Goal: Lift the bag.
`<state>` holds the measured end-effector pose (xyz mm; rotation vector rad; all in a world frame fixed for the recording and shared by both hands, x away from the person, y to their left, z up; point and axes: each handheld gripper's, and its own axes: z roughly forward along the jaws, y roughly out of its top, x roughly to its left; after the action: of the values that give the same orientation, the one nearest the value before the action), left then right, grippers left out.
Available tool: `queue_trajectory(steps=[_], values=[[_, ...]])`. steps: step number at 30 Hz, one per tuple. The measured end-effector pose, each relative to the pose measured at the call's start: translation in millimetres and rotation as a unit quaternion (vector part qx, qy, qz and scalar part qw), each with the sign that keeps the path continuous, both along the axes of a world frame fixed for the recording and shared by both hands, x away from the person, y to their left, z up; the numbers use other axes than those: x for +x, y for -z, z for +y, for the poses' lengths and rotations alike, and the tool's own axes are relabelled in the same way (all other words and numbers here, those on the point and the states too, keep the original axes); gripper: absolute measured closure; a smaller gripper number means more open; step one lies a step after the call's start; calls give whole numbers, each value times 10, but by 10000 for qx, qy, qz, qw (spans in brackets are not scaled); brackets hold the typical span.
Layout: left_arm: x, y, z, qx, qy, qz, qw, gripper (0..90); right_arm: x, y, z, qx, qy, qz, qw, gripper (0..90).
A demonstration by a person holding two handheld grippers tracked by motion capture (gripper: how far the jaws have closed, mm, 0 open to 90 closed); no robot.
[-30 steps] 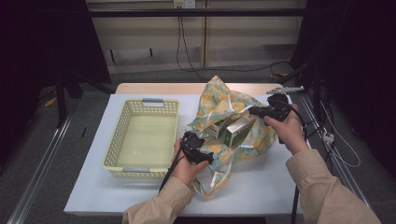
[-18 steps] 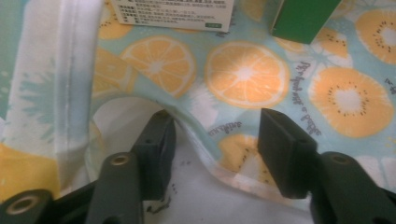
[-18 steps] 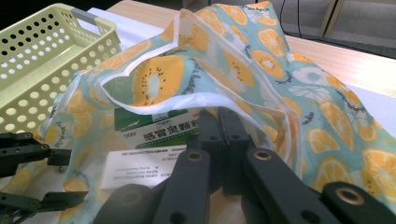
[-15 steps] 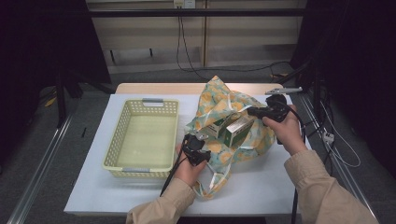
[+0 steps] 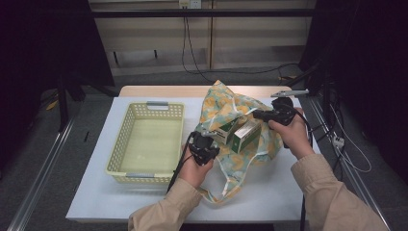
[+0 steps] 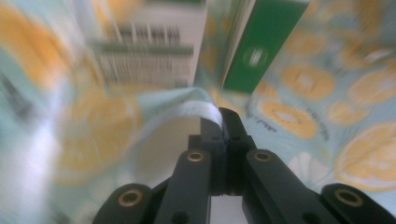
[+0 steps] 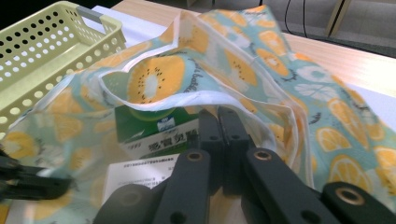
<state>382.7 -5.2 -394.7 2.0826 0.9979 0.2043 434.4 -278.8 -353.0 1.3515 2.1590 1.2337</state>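
**Q:** Jaws of the left gripper (image 6: 223, 122) — how do they stand?

**A:** They have just been closing and now pinch the white-trimmed rim of the fruit-print bag (image 6: 299, 93), the two black jaws pressed together on the hem.

**Q:** And the right gripper (image 7: 219, 116)?

**A:** Its jaws sit together, clamped on the opposite rim of the same bag, so the mouth is held between both hands.

**Q:** Where does the bag lie?

**A:** On the white table (image 5: 269, 192), right of centre, with two green-and-white boxes (image 5: 246, 135) showing in its mouth.

**Q:** What lies around it?

**A:** The yellow perforated basket (image 5: 122, 154) stands just beside it on the left.
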Motion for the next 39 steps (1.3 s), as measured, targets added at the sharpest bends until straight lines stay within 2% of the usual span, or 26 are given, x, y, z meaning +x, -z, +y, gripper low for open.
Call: queue_trajectory(steps=[1, 4, 6, 8, 13, 15, 18, 23, 25, 28, 32, 33, 35, 36, 38, 39], values=[[11, -87, 10, -93, 117, 8, 9999, 900, 1, -17, -5, 7, -4, -13, 10000, 900], [47, -342, 16, -237, 140, -101, 9996, 900, 4, -68, -9, 6, 6, -58, 10000, 900], [83, -528, 24, -186, 152, -242, 9994, 900, 6, -112, -9, 5, 17, -95, 10000, 900], [126, -717, 28, -268, 125, -332, 9990, 900, 9, -165, -12, -13, 15, -127, 9999, 900], [249, -1230, 34, -260, 133, -670, 9973, 900, 32, -334, -45, -15, 71, -266, 9996, 900], [308, -1412, 35, -341, 81, -758, 9965, 900, 42, -418, -63, 0, 102, -355, 9993, 900], [388, -1657, 43, -308, 20, -942, 9951, 900, 61, -577, -101, -32, 171, -448, 9988, 900], [517, -1990, 93, -535, -68, -1075, 9927, 900, 82, -936, -157, 20, 259, -776, 9966, 900], [557, -2051, 109, -473, -108, -1157, 9921, 900, 83, -1023, -161, 44, 257, -836, 9962, 900], [592, -2034, 119, -475, -54, -1082, 9930, 900, 78, -1083, -134, 113, 191, -862, 9960, 900], [624, -1961, 148, -582, 43, -961, 9937, 900, 60, -1075, -62, 180, 75, -859, 9961, 900], [634, -1941, 162, -616, 95, -887, 9941, 900, 54, -1061, -43, 221, 58, -830, 9963, 900], [630, -1899, 192, -657, 50, -894, 9938, 869, 43, -1013, -11, 299, 38, -706, 9970, 882], [624, -1876, 211, -626, 80, -836, 9945, 812, 32, -990, 1, 384, 28, -712, 9967, 839], [609, -1814, 255, -705, 12, -731, 9948, 533, 7, -947, 28, 542, -94, -619, 9966, 713], [599, -1782, 281, -730, 19, -718, 9947, 449, -7, -924, 44, 548, -176, -575, 9967, 670]])
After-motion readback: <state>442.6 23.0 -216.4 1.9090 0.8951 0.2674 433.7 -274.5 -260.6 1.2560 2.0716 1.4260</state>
